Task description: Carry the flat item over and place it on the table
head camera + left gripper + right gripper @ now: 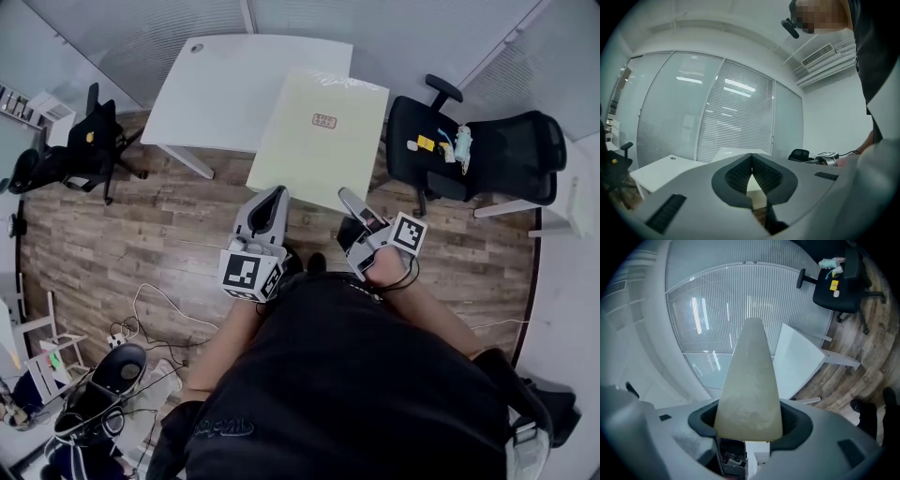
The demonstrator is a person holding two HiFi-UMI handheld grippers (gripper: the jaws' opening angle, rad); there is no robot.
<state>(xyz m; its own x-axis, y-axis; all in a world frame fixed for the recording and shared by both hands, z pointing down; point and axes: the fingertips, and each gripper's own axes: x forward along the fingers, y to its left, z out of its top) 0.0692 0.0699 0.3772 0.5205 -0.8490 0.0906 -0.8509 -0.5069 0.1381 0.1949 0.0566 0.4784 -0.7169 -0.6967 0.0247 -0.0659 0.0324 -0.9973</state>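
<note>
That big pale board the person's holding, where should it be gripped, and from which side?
Grip the board on its near edge, close to a corner, coming in level from the carrier's side with one jaw above and one below. It lies flat and broad, so only its thickness fits between jaws. The right gripper clamps the near right corner that way.

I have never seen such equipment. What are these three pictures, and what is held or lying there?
A person holds one hand tool in each hand, each with two fingers. The head view looks down from the person's head; each gripper view looks along one tool's fingers. The right gripper is closed on a pale flat board, held level. The left gripper has its fingers together at the board's near edge; whether they pinch it I cannot tell. A white table stands ahead; nothing lies on its visible part.
</note>
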